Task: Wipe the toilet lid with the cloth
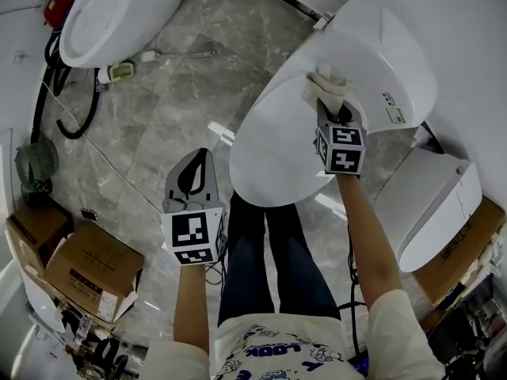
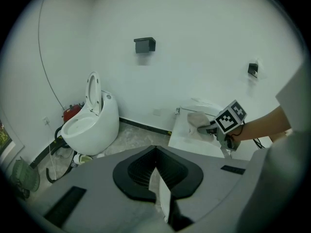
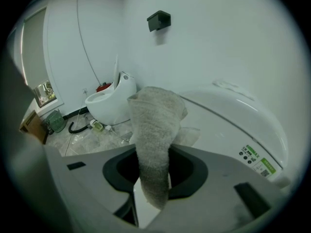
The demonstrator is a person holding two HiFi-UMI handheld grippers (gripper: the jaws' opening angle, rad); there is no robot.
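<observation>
The white toilet lid (image 1: 269,149) lies closed in front of me, with its tank behind. A beige cloth (image 1: 326,85) rests bunched on the far part of the lid. My right gripper (image 1: 333,108) is shut on the cloth and holds it down on the lid. In the right gripper view the cloth (image 3: 155,130) hangs out of the jaws over the lid (image 3: 233,115). My left gripper (image 1: 198,161) hovers over the floor, left of the lid, shut and empty. The left gripper view shows the right gripper (image 2: 209,127) and the cloth (image 2: 197,120) on the lid (image 2: 192,142).
A second white toilet (image 1: 103,14) stands at the far left with a black hose (image 1: 71,109) and a brush (image 1: 150,55) beside it. Cardboard boxes (image 1: 91,271) sit near left. Another white toilet part (image 1: 432,212) lies to the right. My legs (image 1: 269,260) are below the lid.
</observation>
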